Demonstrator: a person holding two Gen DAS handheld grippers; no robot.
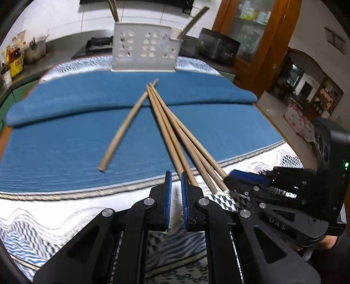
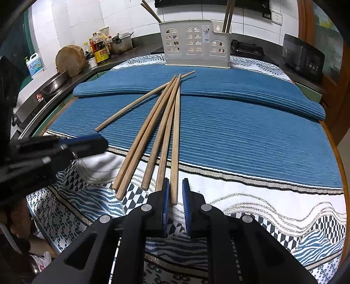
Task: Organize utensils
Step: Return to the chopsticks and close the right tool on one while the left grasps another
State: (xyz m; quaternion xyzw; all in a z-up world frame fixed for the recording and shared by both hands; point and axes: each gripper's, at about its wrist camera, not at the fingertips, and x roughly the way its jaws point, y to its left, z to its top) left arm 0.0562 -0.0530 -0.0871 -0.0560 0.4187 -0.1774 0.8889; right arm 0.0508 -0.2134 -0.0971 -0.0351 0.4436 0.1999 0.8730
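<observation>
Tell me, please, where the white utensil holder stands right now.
The white utensil holder stands upright at the far edge of the blue mat, top centre in both wrist views, just beyond the tips of the loose chopsticks.

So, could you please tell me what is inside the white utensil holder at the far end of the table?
The white utensil holder has chopsticks sticking up from both end compartments. Their lower ends are hidden behind its walls, and the middle compartment's contents cannot be made out.

Cloth: blue ribbed mat [image 2: 240,122] on patterned tablecloth [image 2: 262,201].
Counter: steel pot [image 2: 122,44], round wooden block [image 2: 70,60], bottles [image 2: 99,47].
</observation>
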